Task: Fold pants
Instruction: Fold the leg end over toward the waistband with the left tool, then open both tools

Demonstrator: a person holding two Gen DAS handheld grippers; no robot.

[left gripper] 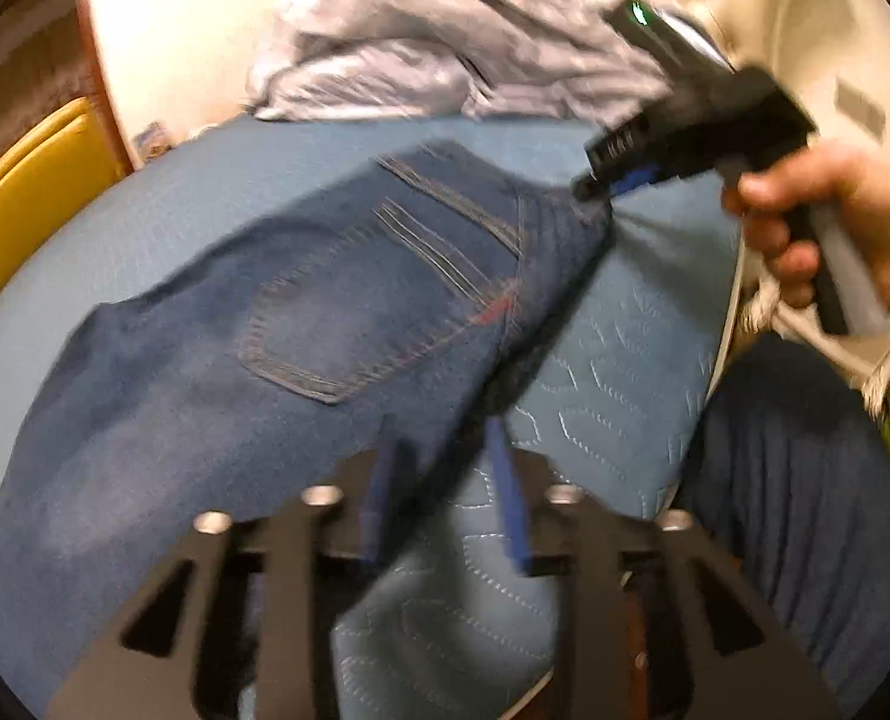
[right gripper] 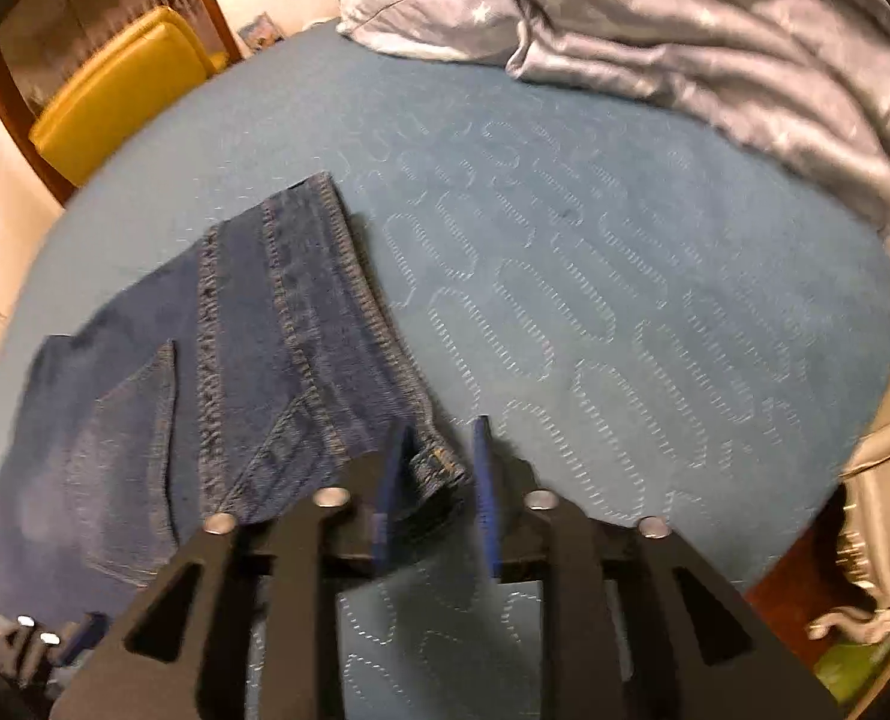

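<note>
Dark blue jeans [left gripper: 301, 324] lie flat on a blue quilted bedspread [left gripper: 625, 348], back pocket up. In the left wrist view my left gripper [left gripper: 445, 480] is open, its blue fingers at the jeans' near edge. My right gripper [left gripper: 610, 183], held in a hand, is at the jeans' far corner. In the right wrist view the jeans [right gripper: 217, 360] lie to the left, hem pointing away. My right gripper [right gripper: 439, 480] is open with a corner of the jeans between its fingers.
A crumpled grey blanket [right gripper: 685, 30] lies at the back of the bed [right gripper: 625, 240]. A yellow chair [right gripper: 121, 84] stands beyond the left side. A pale cabinet [right gripper: 889, 510] stands at the right. The person's leg [left gripper: 793, 480] is by the bed edge.
</note>
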